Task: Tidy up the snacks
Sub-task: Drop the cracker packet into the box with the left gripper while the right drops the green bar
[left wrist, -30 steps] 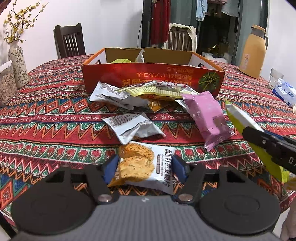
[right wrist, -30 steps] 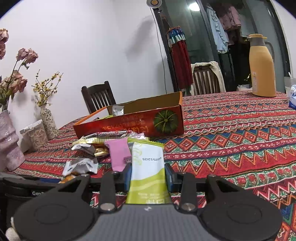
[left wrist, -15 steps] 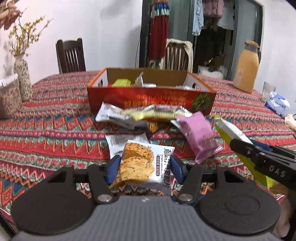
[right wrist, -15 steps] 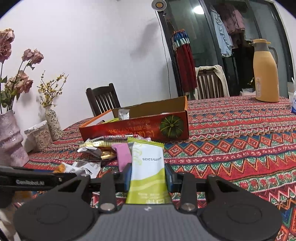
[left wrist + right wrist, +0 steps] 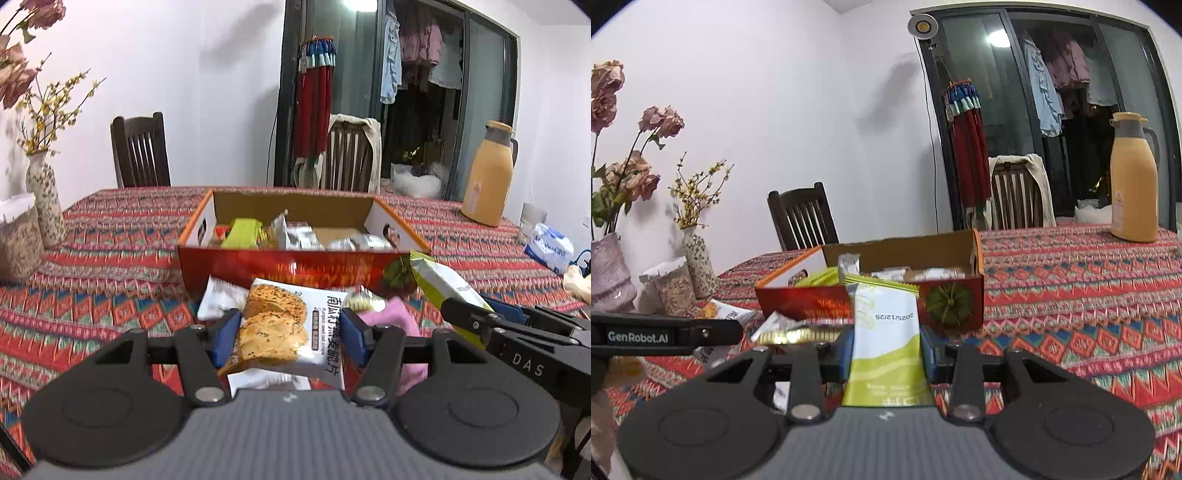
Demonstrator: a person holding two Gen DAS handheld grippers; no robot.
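A: Holding a cracker packet (image 5: 291,328), the left gripper (image 5: 290,332) has its blue pads pressed on both sides of it, this side of the open red box (image 5: 280,266)

B: And the right gripper (image 5: 886,354)?

A: Clamped on a green-and-white sachet (image 5: 886,332); the sachet stands upright between the pads, its top edge reaching up in front of the red box's front wall. From the left wrist view the same sachet (image 5: 439,284) shows just right of the box's near right corner

B: Where is the box?

A: On the patterned surface (image 5: 110,295), about mid-way across. It already has packets inside: a green packet (image 5: 242,232) at its left end, silver packets (image 5: 303,236) toward the middle and right

B: Anything loose outside the box?

A: Yes, just in front of the box's front wall: a white packet (image 5: 221,299), a gold-foil packet (image 5: 364,301) and a pink packet (image 5: 391,321), partly hidden behind the left gripper. Whether they touch the box, I cannot tell

B: And around it?

A: A tan flask (image 5: 487,177) stands well to the right of the box, a speckled vase (image 5: 46,199) with yellow sprigs well to its left, and two dark wooden chairs (image 5: 142,151) behind it
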